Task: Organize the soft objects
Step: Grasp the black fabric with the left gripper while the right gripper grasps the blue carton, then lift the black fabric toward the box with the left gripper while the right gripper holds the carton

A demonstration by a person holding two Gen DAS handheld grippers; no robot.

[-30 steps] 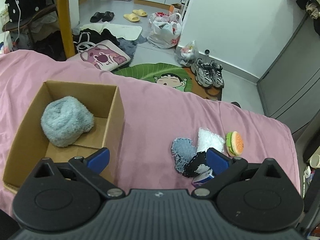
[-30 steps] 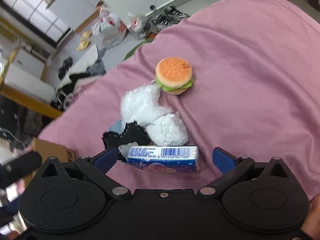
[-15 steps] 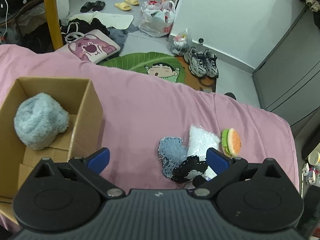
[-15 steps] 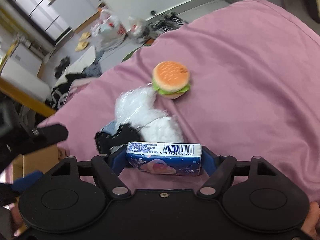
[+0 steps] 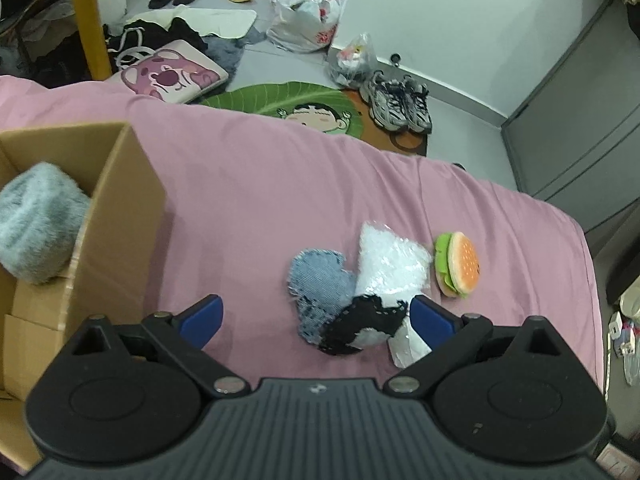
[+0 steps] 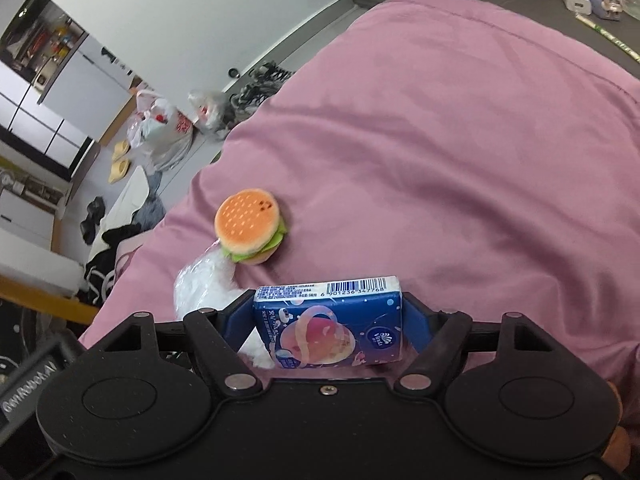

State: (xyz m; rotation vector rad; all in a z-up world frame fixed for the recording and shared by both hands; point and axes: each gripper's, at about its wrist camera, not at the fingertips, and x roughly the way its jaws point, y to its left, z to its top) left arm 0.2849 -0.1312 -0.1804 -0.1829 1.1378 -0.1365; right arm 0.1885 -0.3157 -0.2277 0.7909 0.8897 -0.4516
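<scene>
My right gripper is shut on a blue tissue pack and holds it above the pink bed cover. A plush burger and a white fluffy bag lie just beyond it. My left gripper is open and empty over a denim patch and a black-and-white cloth. The white bag and burger lie to their right. A cardboard box at the left holds a grey fluffy bundle.
The pink bed cover ends at the far edge, with shoes, a leaf rug and bags on the floor beyond. A grey cabinet stands at the right.
My right gripper closed on the tissue pack and lifted it off the bed. My left gripper moved right, away from the box, toward the cloth pile.
</scene>
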